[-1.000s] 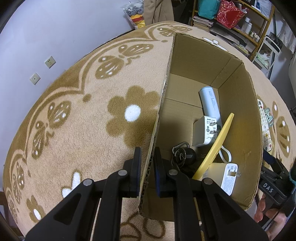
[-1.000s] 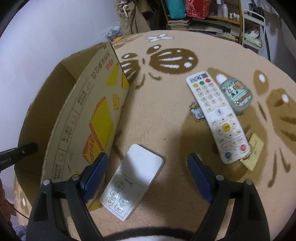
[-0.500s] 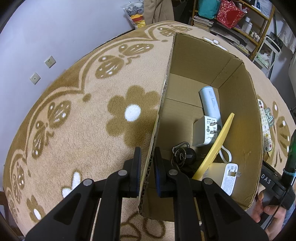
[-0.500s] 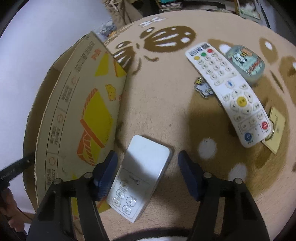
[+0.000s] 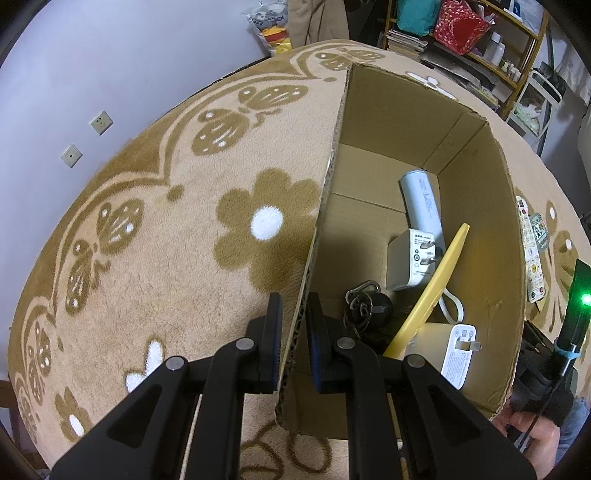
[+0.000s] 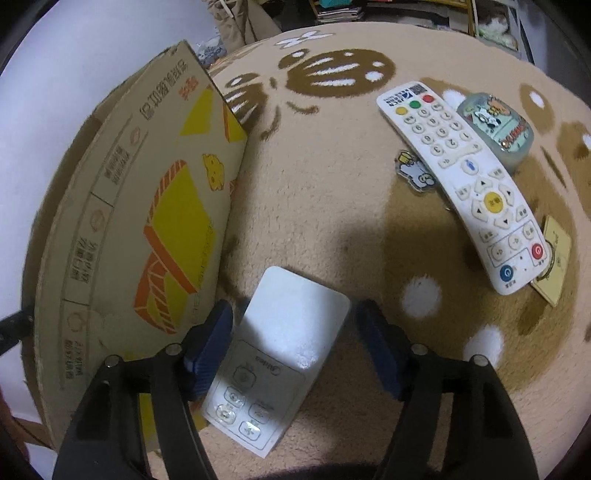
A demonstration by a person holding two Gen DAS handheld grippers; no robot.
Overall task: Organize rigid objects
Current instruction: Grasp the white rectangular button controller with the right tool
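Note:
My left gripper is shut on the near left wall of an open cardboard box, one finger inside and one outside. The box holds a white cylinder, two white chargers, a yellow flat piece and black keys. My right gripper is open and straddles a small white remote that lies on the rug beside the box's printed wall. Its left finger is close to the remote's edge; the right finger stands apart.
A long white remote lies on the rug to the right, with a clear printed case, a small sticker charm and a yellow card around it. Shelves stand beyond the rug.
My right gripper has come down and forward over the small white remote, and its fingers have narrowed around it. The left gripper has kept its hold on the box wall.

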